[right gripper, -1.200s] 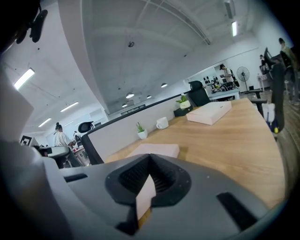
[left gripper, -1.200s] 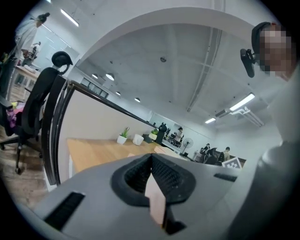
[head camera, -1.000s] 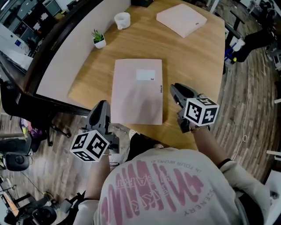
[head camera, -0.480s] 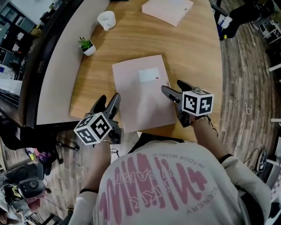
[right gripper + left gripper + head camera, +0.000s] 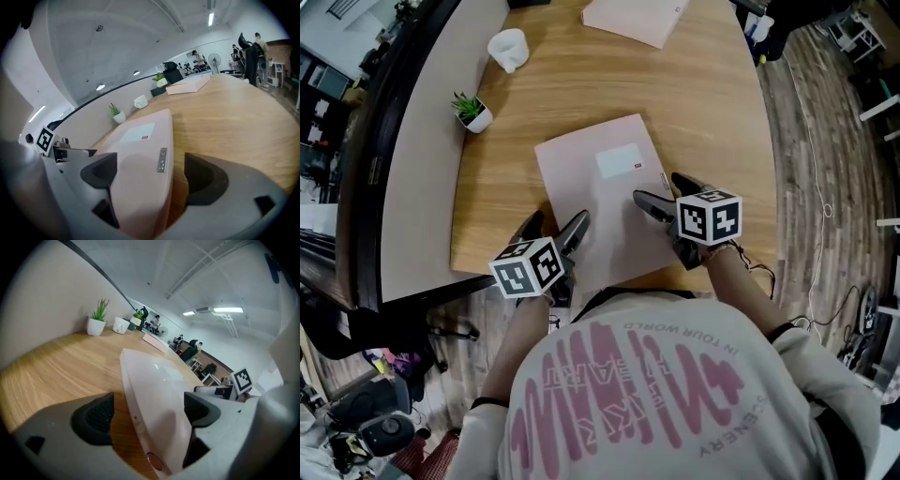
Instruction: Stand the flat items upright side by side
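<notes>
Looking down from the head view, a flat pink folder (image 5: 598, 211) lies on the wooden tabletop (image 5: 712, 112) near its front edge, with the person's shirt filling the bottom of the picture. The left gripper (image 5: 555, 225) is at the folder's near left corner and the right gripper (image 5: 661, 189) at its right edge, each with its jaws spread wide (both have just been opening). A second folder (image 5: 636, 19) lies flat at the far end, well apart from the first, and a small potted plant (image 5: 472, 111) and a white cup (image 5: 508, 49) stand along the left side. In the left gripper view, the left gripper (image 5: 147, 413) is released: the folder (image 5: 159, 390) runs between its two dark pads, the left pad standing clear over bare tabletop (image 5: 51, 371) and the right pad close beside the folder's top face; whether that pad touches cannot be told. The plant (image 5: 97, 319), the cup (image 5: 121, 325) and the second folder (image 5: 154, 341) show beyond, and the right gripper's marker cube (image 5: 243, 379) sits at the right. In the right gripper view, the right gripper (image 5: 152, 177) is likewise released, its pads either side of the folder's (image 5: 136, 164) near right edge, the right pad apart from it over the wood (image 5: 234, 122). The plant (image 5: 116, 114), cup (image 5: 140, 101) and second folder (image 5: 187, 85) sit farther back.
</notes>
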Demonstrator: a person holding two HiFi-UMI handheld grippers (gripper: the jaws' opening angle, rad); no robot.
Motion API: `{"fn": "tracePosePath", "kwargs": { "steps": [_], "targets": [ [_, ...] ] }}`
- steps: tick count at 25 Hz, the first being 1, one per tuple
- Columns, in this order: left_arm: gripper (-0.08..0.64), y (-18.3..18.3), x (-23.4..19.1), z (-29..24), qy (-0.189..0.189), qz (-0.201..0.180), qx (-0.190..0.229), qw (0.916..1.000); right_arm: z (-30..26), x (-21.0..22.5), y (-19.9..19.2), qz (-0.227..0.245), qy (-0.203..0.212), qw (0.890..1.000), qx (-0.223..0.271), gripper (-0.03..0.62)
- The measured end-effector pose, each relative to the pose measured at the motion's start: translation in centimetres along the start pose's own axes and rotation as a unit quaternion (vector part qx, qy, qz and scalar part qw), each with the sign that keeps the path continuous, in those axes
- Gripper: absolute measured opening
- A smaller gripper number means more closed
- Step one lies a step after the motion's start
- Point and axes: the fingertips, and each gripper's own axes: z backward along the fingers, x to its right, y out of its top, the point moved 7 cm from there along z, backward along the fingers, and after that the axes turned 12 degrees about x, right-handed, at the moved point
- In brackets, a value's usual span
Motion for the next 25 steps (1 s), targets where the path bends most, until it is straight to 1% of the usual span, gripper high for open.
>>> {"fn": "tracePosePath", "kwargs": {
  "steps": [2, 6, 9, 11, 15, 19, 22, 23, 25],
  "targets": [
    [0.465, -0.5, 0.2, -0.6, -0.018, -0.010, -0.014, 0.9997, -0.3, 0.0, -0.2, 0.001, 0.004, 1.000, -0.006, 0.454],
    [0.463, -0.7, 0.5, -1.5, -0.034, -0.022, -0.018, 0.9990, -0.6, 0.1, -0.1, -0.005, 0.006, 1.000, -0.019, 0.454],
    [0.467, -0.8, 1.2, -2.2, -0.048, -0.024, -0.032, 0.9980, -1.0, -0.1, -0.3, -0.019, 0.013, 0.999, -0.033, 0.453],
    [0.502, -1.0, 1.5, -2.6, -0.052, -0.026, -0.040, 0.9975, -1.1, -0.3, -0.5, -0.029, 0.017, 0.999, -0.037, 0.451],
    [0.528, -0.8, 2.0, -3.3, -0.048, -0.035, -0.051, 0.9969, -1.1, -0.4, -0.4, -0.022, 0.016, 0.999, -0.044, 0.446],
    [0.525, -0.5, 2.3, -3.6, -0.029, -0.015, -0.054, 0.9980, -1.0, -0.5, -0.3, -0.015, 0.017, 0.998, -0.051, 0.439],
    [0.525, -0.5, 2.8, -4.1, -0.017, -0.023, -0.080, 0.9964, -0.9, -0.3, -0.2, -0.017, 0.017, 0.998, -0.057, 0.437],
    [0.529, -0.4, 2.9, -4.3, -0.015, -0.019, -0.090, 0.9956, -0.8, -0.2, -0.2, -0.016, 0.016, 0.998, -0.063, 0.437],
    [0.531, -0.4, 3.2, -4.5, -0.015, 0.001, -0.106, 0.9943, -0.7, 0.1, -0.2, -0.012, 0.015, 0.997, -0.079, 0.437]
  ]
}}
